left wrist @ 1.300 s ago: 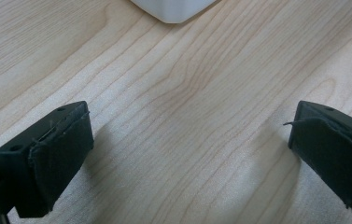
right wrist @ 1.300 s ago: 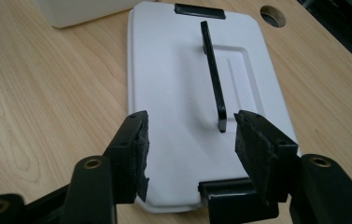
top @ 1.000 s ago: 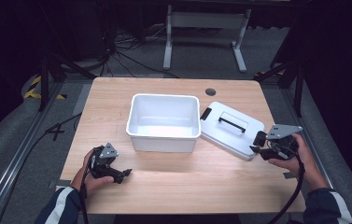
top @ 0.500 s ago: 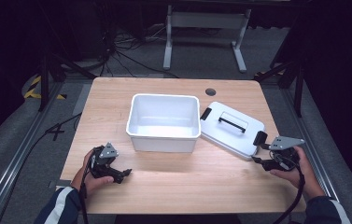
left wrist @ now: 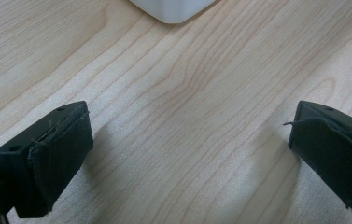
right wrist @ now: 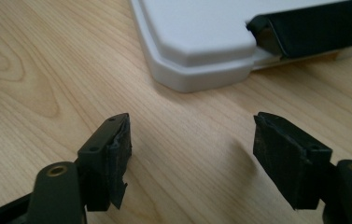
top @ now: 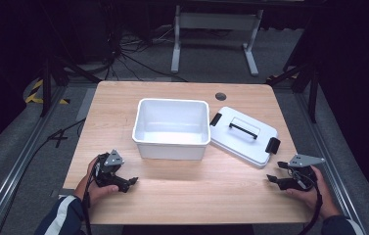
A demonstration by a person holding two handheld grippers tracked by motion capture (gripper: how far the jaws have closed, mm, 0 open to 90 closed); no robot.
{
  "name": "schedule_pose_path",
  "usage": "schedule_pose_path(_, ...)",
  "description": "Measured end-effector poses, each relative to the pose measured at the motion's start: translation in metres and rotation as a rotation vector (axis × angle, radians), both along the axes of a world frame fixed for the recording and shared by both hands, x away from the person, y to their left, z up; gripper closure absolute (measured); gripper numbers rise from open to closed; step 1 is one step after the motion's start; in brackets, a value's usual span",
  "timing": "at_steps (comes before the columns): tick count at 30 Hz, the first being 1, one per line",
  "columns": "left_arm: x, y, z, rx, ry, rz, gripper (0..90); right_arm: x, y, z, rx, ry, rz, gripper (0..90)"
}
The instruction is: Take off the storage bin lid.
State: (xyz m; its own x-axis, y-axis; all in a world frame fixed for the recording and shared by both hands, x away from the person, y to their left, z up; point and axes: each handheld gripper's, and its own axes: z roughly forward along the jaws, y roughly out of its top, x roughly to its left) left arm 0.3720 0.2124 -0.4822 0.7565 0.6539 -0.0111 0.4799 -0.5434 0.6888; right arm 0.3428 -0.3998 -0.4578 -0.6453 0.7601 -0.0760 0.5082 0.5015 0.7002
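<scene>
white lid point(top: 243, 134) lies flat, long axis running diagonally.

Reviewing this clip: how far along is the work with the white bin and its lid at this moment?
Done: the lid is off, lying flat on the table beside the empty white bin. In hand: nothing; the right tool, jaws just opening with only bare wood between them, sits near the lid's corner. The left tool rests open on the table. Left: nothing more shows.

Black claws point(top: 274, 179) with grey three-cornered plates, trailing cables; dark sleeve point(top: 59, 215) striped white.
</scene>
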Motion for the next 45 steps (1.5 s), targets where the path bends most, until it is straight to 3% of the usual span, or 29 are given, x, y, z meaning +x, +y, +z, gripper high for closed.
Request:
schedule_pose_path(4,0.0,0.0,0.0,0.0,0.0,0.0,0.3,-0.0046,-0.0069,-0.0059,0.06,0.002,-0.034,26.7)
schedule_pose_path(6,0.0,0.0,0.0,0.0,0.0,0.0,0.3,-0.0071,-0.0083,-0.0089,0.079,-0.024,-0.048,25.9)
schedule_pose_path(28,0.0019,-0.0003,0.0013,0.016,-0.002,-0.012,0.1,-0.0084,-0.0077,-0.0093,0.074,-0.024,-0.069,23.5)
schedule_pose_path(31,0.0018,-0.0015,0.0007,0.001,0.011,-0.003,0.1,-0.0084,-0.0077,-0.0093,0.074,-0.024,-0.069,23.5)
schedule_pose_path(45,0.0044,-0.0009,0.0012,0.016,-0.005,-0.019,0.1,-0.0085,-0.0076,-0.0092,0.074,-0.024,-0.07,23.4)
